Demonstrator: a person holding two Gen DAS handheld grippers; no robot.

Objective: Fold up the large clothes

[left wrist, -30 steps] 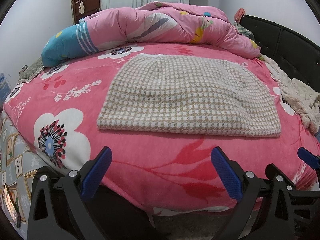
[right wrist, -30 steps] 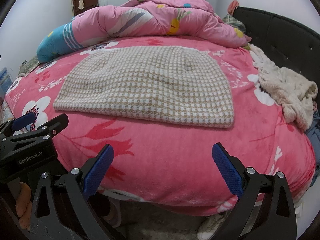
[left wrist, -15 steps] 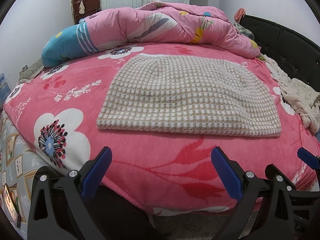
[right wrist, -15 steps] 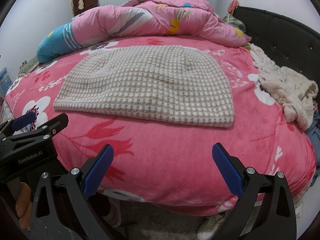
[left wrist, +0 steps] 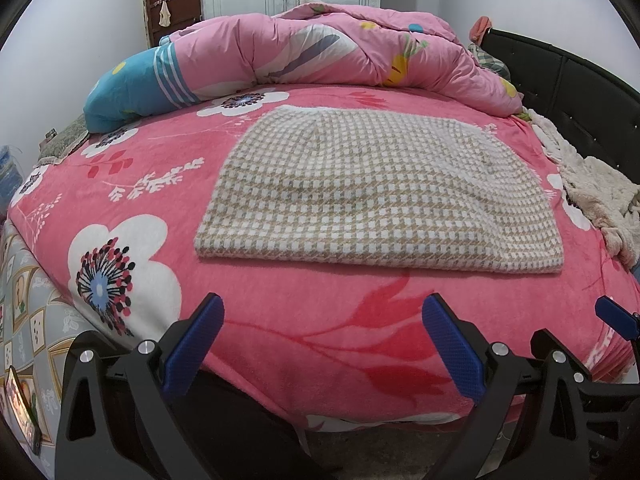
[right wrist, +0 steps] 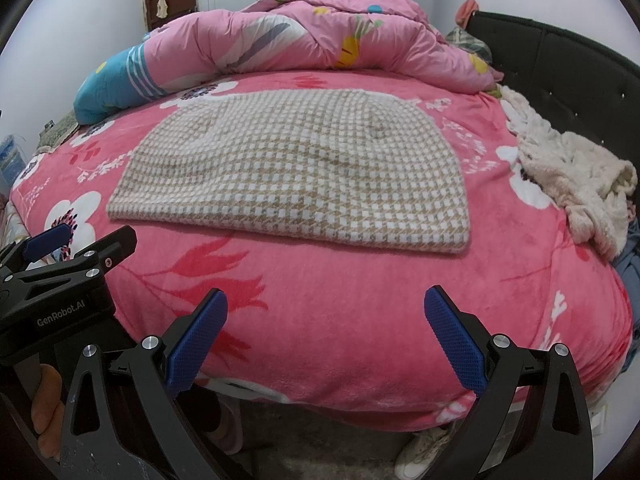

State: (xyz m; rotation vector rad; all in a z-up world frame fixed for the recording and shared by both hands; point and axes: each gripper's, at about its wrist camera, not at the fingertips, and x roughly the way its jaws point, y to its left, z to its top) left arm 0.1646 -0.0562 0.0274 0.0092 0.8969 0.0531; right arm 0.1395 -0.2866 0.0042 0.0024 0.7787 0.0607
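A beige and white houndstooth garment [left wrist: 372, 192] lies flat and folded on the pink flowered bedspread [left wrist: 280, 312]; it also shows in the right wrist view [right wrist: 296, 176]. My left gripper [left wrist: 324, 320] is open and empty, held off the bed's near edge, short of the garment. My right gripper [right wrist: 326, 316] is open and empty, also off the near edge. The left gripper shows at the left of the right wrist view [right wrist: 60, 264]; the right gripper's blue tip shows at the right of the left wrist view [left wrist: 616, 318].
A rolled pink quilt [left wrist: 320, 48] lies along the far side of the bed. A cream fleece garment [right wrist: 572, 184] is heaped at the right by the black headboard [right wrist: 560, 80]. A shoe [right wrist: 424, 452] is on the floor below the bed edge.
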